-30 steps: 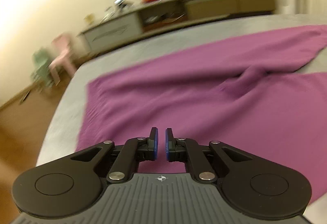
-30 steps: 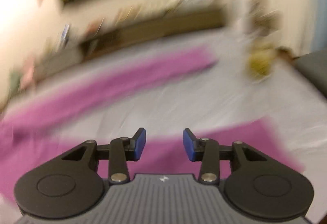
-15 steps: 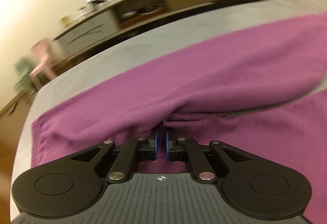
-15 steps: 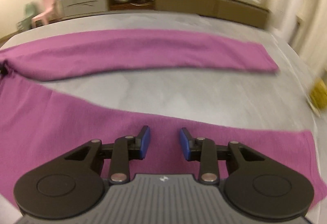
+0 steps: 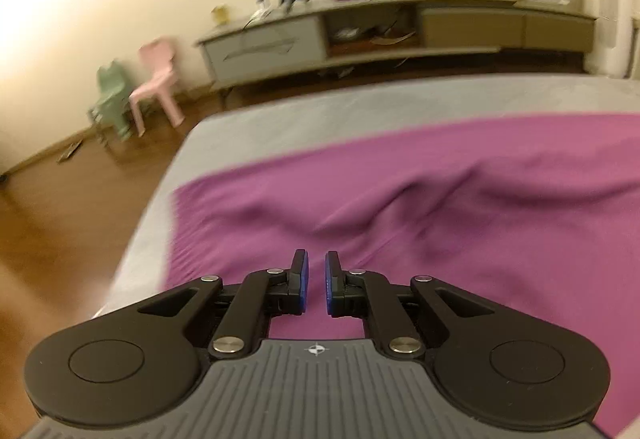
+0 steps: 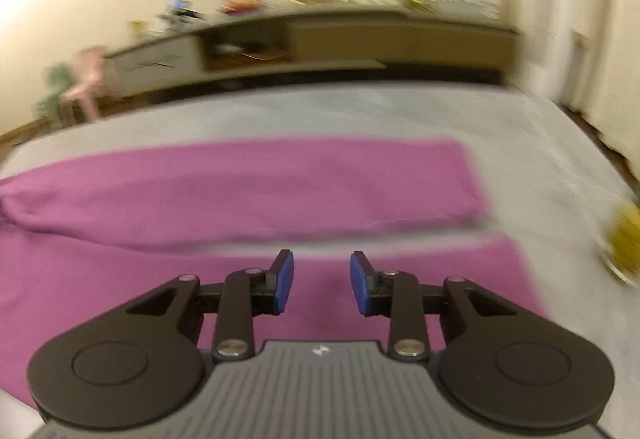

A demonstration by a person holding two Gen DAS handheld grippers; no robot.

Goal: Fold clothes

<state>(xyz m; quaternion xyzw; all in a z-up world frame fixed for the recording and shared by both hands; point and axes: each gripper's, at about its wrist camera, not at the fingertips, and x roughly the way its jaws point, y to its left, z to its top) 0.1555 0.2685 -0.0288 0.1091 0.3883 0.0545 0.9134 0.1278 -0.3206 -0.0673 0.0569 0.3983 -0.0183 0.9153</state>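
Purple trousers spread on the bed, both claws empty above them

One pair of purple trousers [image 6: 248, 191] lies on the grey bed [image 6: 520, 127], waist toward 9 o'clock and two legs running toward 3 o'clock side by side, a thin gap between them; no fold across the length shows, so halving them seems left to do. The left claw [image 5: 314, 271] is open only a slit and grips nothing; the right claw [image 6: 322, 275] stands wider apart, also empty. Two claws, one garment.
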